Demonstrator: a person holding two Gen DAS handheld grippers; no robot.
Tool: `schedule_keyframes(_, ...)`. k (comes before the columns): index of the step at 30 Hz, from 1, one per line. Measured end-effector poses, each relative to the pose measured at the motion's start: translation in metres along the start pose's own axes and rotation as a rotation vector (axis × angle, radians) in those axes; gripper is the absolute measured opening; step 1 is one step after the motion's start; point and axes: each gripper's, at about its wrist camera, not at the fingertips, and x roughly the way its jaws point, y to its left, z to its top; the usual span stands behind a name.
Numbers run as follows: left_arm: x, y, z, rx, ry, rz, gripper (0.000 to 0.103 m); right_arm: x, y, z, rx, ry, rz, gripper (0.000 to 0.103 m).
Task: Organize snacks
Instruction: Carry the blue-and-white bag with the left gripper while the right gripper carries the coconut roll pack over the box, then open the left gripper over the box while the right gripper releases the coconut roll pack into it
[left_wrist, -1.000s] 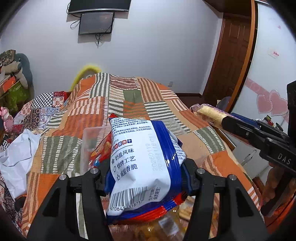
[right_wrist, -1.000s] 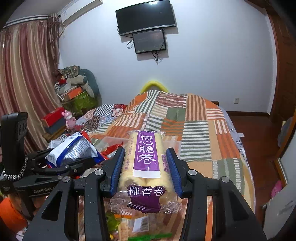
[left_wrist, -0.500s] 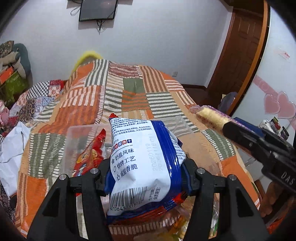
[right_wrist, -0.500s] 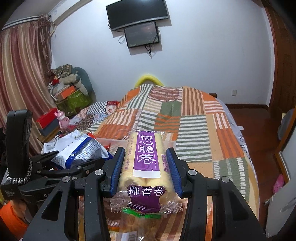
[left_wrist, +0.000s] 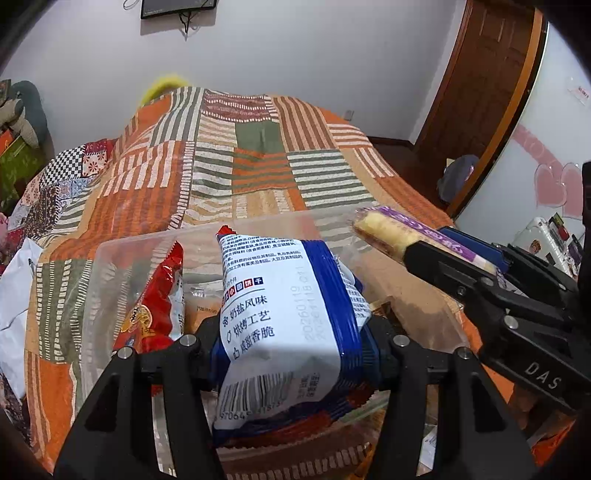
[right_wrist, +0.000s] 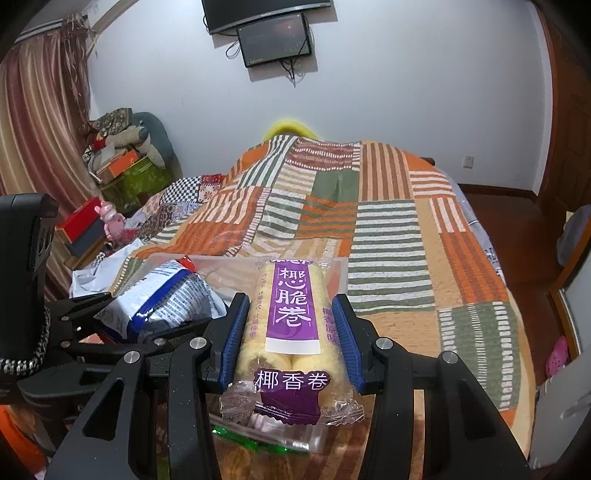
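Note:
My left gripper (left_wrist: 291, 339) is shut on a blue and white snack bag (left_wrist: 284, 317) and holds it over a clear plastic bin (left_wrist: 107, 258) on the bed. A red snack bag (left_wrist: 155, 314) stands inside the bin at its left. My right gripper (right_wrist: 291, 332) is shut on a purple-labelled pack of yellow rolls (right_wrist: 291, 321). In the left wrist view the rolls (left_wrist: 388, 230) hang over the bin's right rim. In the right wrist view the blue bag (right_wrist: 166, 299) and the left gripper (right_wrist: 110, 332) are at the left.
A patchwork quilt (right_wrist: 388, 240) in orange, green and white covers the bed. Loose snack packs (right_wrist: 258, 443) lie under my grippers. A white cloth (left_wrist: 14, 306) lies left of the bin. Boxes (right_wrist: 122, 170) are piled by the left wall. A wooden door (left_wrist: 480, 92) is at the right.
Both grippers have moved forward and down toward the clear bin, each with its snack still held. The bin now fills more of both views.

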Motion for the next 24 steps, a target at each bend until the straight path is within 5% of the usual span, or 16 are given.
schedule_keyframes(12,0.009,-0.003,-0.006,0.062,0.02,0.052,0.059,0.024,0.006,-0.001,-0.008,0.089,0.038,0.043)
schedule_keyframes(20,-0.002,-0.004,-0.004,0.06,-0.033,0.076,0.081,0.01,0.008,0.004,-0.044,0.062,0.008,0.044)
schedule_keyframes(24,-0.014,-0.001,-0.005,0.047,-0.046,0.067,0.082,-0.003,0.008,0.006,-0.048,0.038,0.01,0.044)
